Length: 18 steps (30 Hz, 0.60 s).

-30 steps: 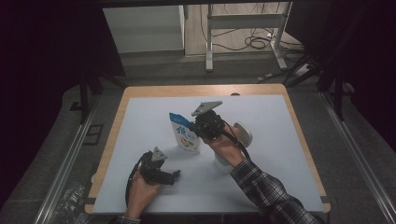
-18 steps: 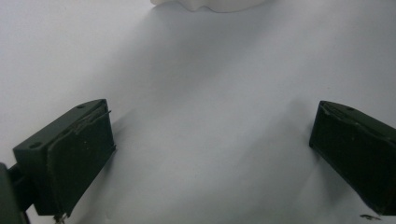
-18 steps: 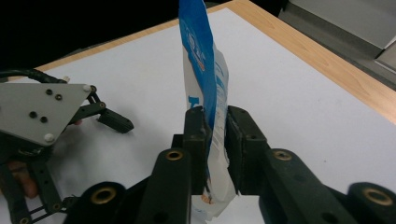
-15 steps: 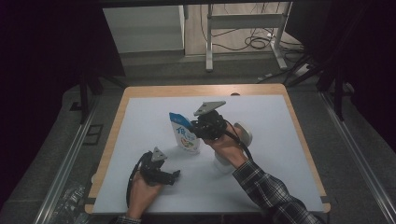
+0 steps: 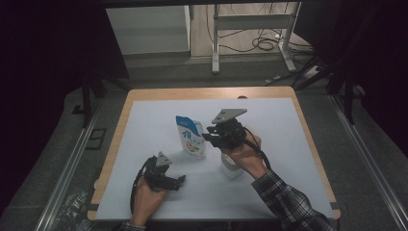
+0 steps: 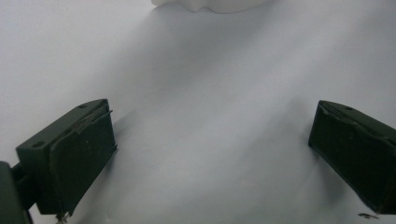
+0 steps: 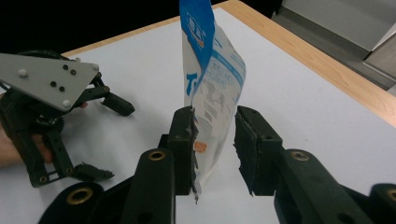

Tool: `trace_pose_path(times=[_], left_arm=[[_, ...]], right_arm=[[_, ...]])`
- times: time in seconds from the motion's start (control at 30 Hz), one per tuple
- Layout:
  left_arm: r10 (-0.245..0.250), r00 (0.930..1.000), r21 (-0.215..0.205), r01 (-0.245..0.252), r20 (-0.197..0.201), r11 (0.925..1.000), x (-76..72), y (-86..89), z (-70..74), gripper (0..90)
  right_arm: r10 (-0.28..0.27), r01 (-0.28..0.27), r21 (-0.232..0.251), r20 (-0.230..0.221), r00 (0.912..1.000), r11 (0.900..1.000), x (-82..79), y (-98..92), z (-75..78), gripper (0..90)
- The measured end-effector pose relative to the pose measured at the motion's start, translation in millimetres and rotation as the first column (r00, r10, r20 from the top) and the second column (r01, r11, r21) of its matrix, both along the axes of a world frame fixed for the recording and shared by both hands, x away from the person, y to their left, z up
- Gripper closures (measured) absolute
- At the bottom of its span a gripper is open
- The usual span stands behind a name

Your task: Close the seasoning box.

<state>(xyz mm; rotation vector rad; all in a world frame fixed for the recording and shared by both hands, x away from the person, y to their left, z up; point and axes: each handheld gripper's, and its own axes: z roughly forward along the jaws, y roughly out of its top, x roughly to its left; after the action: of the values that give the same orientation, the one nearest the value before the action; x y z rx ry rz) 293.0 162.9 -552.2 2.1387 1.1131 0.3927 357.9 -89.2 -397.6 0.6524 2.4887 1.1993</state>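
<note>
We had the right gripper (image 7: 215, 144) with its jaws just eased apart, the upright pouch (image 7: 212, 79) standing between them, long axis vertical, one edge brushing a pad. Farther off, the left gripper (image 7: 100, 140) sat wide open on the table (image 7: 299, 112), empty.

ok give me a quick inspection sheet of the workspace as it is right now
surface: white sheet over a wooden table, bare where visible
job's things: blue and white pouch standing upright near the middle; its edge sits between the right claw's jaws
clutter: white object on the sheet under the right hand, kind unclear
grippers: right claw jaws have just been opening, a gap shows on one side of the pouch; left claw open over bare sheet
cables: black cable loops from the left claw; more cables on the floor beyond
surroundings: dark room, metal frame legs behind the table
</note>
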Motion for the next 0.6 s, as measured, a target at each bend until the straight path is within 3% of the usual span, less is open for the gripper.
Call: trace_pose_path(times=[0.6], left_arm=[[-0.002, 1.0, -0.001, 0.002, -0.003, 1.0, 0.4, 0.3, 0.0, 0.9]], right_arm=[[-0.035, 0.035, 0.024, -0.025, 0.9991, 0.999, -22.8, -31.0, 2.5, 58.3]])
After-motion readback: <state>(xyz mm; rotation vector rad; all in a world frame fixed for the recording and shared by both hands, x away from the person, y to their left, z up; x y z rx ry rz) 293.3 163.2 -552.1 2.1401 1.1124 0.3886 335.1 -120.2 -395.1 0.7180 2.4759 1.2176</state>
